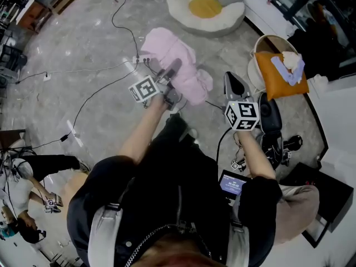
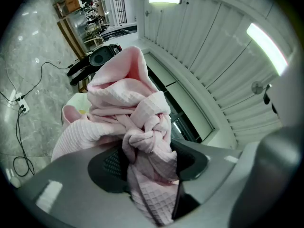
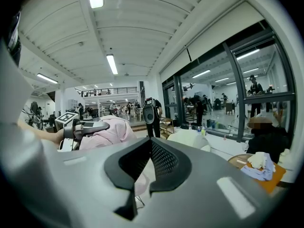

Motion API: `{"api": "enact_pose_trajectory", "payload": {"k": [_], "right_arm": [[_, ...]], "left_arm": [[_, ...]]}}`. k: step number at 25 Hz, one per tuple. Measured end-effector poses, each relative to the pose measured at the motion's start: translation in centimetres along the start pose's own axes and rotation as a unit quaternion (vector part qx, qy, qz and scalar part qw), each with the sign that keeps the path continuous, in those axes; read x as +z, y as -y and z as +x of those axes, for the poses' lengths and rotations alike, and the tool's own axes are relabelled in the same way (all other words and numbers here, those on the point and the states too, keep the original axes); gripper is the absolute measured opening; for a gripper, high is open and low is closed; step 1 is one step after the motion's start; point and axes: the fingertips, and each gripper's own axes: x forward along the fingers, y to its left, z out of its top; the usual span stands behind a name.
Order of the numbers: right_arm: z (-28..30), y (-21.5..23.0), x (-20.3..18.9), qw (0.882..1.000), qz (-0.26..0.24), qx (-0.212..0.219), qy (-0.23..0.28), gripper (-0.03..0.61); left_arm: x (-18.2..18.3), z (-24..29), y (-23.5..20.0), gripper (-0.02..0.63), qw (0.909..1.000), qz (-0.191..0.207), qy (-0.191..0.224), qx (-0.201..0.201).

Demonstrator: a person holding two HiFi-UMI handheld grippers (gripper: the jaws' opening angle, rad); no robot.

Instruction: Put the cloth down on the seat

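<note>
A bunched pink waffle cloth [image 1: 186, 60] hangs from my left gripper [image 1: 172, 68], held up over the grey floor. In the left gripper view the cloth [image 2: 123, 103] fills the space between the jaws, and my left gripper [image 2: 149, 151] is shut on a knotted fold of it. The seat, a white flower-shaped cushion [image 1: 181, 10] with a yellow centre, lies on the floor beyond the cloth. My right gripper [image 1: 232, 81] is to the right of the cloth, apart from it. In its own view my right gripper [image 3: 152, 144] is shut with nothing held, with the cloth [image 3: 107, 129] to its left and the seat [image 3: 190, 139] ahead.
Cables and a power strip [image 1: 139, 60] run across the floor under the cloth. A round table with an orange cloth [image 1: 281, 74] stands to the right. Black equipment [image 1: 272, 121] sits by my right arm. A person [image 1: 33, 171] sits at the lower left.
</note>
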Motion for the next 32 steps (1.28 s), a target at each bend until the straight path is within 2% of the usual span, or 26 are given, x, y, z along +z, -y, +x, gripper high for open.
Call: {"api": "enact_pose_trajectory", "payload": {"k": [3, 4, 12, 25, 32], "right_arm": [[1.2, 0.2, 0.0, 1.000, 0.002, -0.003, -0.007, 0.002], [1.7, 0.3, 0.1, 1.000, 0.001, -0.004, -0.009, 0.002], [9.3, 1.7, 2.1, 1.000, -0.012, -0.008, -0.019, 0.002], [22.4, 5.4, 7.9, 0.999, -0.023, -0.049, -0.007, 0.002], [26.0, 6.6, 8.5, 0.998, -0.027, -0.046, -0.017, 0.002]], "left_arm": [[1.5, 0.6, -1.1, 0.249, 0.9983, 0.054, -0.009, 0.020], [1.9, 1.0, -1.5, 0.249, 0.9979, 0.060, -0.009, 0.022], [6.6, 6.2, -5.4, 0.249, 0.9987, 0.045, -0.016, 0.016], [18.2, 15.5, -11.6, 0.249, 0.9988, 0.037, -0.034, 0.002], [20.8, 18.8, -13.8, 0.249, 0.9988, 0.034, -0.034, 0.009]]}}
